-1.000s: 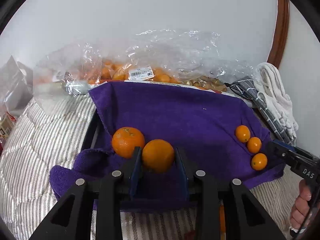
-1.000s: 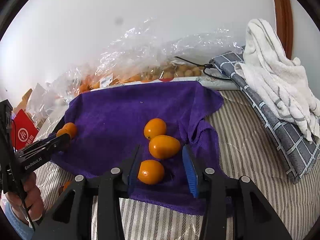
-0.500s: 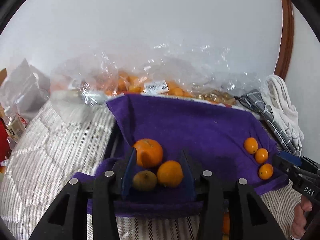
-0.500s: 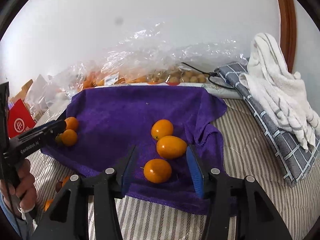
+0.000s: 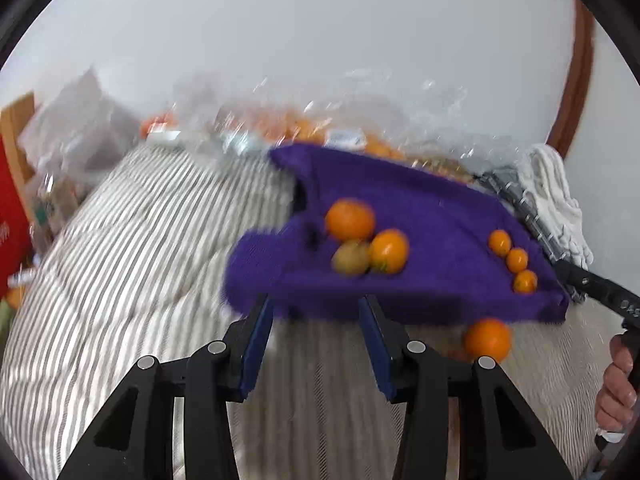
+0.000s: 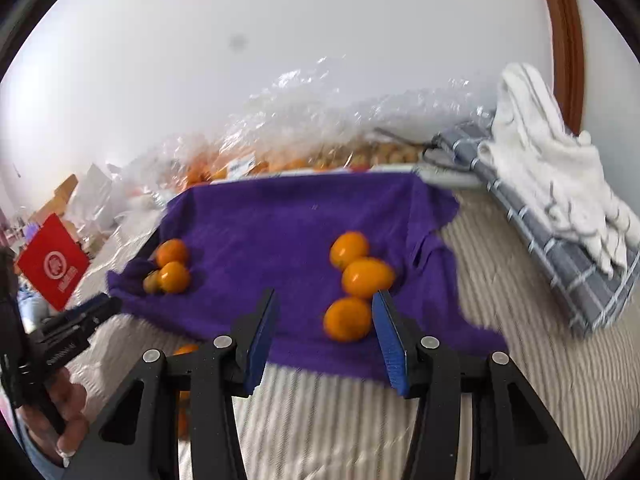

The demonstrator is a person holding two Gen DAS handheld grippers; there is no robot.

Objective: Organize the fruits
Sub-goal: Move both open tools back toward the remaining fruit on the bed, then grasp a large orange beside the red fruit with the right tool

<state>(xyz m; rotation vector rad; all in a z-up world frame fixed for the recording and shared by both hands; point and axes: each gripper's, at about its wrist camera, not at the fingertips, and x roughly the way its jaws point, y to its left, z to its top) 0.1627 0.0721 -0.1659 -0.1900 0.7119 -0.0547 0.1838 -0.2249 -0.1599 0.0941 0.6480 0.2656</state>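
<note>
A purple towel [image 5: 432, 216] lies on the striped bedding, also in the right wrist view [image 6: 280, 232]. On its left part sit two mandarins [image 5: 350, 220] and a greenish fruit [image 5: 351, 258]. On its right part lie three kumquats [image 6: 362, 276], small in the left wrist view [image 5: 516, 260]. One mandarin [image 5: 488, 340] lies off the towel near its front edge. My left gripper [image 5: 316, 316] is open and empty, pulled back in front of the towel. My right gripper [image 6: 324, 312] is open and empty, its right finger beside the nearest kumquat [image 6: 347, 319].
Clear plastic bags of oranges [image 6: 280, 152] line the wall behind the towel. A grey checked cloth and white towel [image 6: 560, 184] lie at the right. A red box [image 6: 52, 266] and clutter sit at the left. Striped bedding [image 5: 120, 260] surrounds the towel.
My left gripper let go of a mandarin beside the other mandarin, then drew back and swung left. My right gripper pulled back a little from the kumquats.
</note>
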